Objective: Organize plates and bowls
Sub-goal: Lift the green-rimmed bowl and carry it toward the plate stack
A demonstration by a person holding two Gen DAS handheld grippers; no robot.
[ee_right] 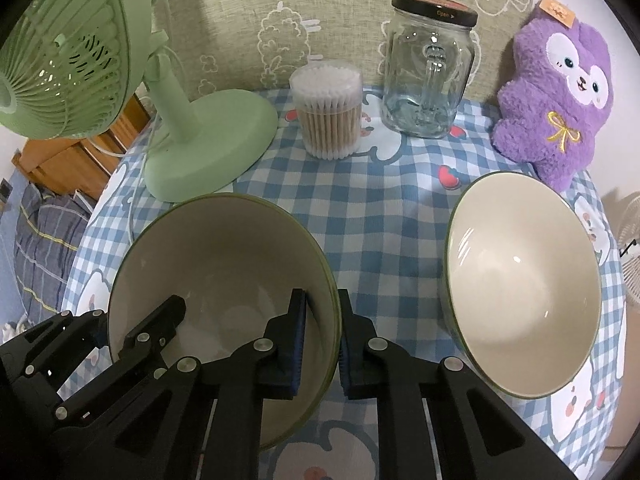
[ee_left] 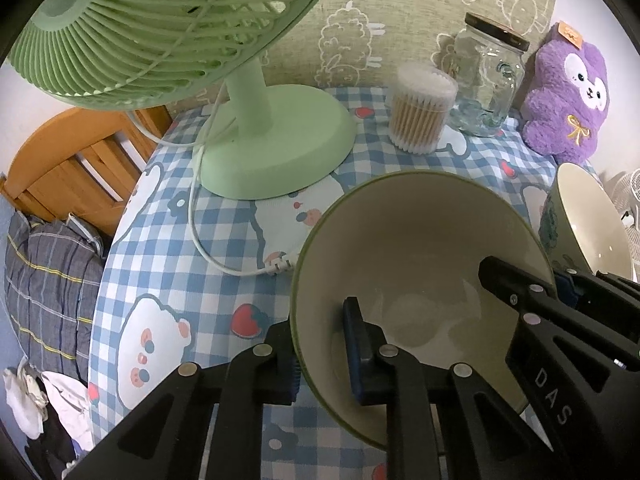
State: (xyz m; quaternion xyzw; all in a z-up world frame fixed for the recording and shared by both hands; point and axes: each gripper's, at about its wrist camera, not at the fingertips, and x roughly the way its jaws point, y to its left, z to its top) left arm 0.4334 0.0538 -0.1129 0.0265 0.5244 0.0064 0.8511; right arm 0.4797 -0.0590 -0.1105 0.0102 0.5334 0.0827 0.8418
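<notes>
Left gripper [ee_left: 322,354] fingers clamped on bowl [ee_left: 416,256] rim; right gripper [ee_right: 322,344] fingers clamped on opposite rim.

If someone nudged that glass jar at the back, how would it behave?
The glass jar would probably slide stiffly on the checked cloth, and looks heavy for its size. It stands tall, so a high push might tip it. Being glass, it could break if it fell.

Fan [ee_left: 160,28] head cropped by the upper edge in the left wrist view, by the left edge in the right. Second bowl [ee_left: 584,224] partly hidden behind the right hand-held gripper [ee_left: 560,300], its base unseen. Near bowl's [ee_right: 224,280] lower wall concealed by gripper fingers [ee_right: 296,344]. Jar [ee_right: 430,76] lid lettering barely legible.
</notes>
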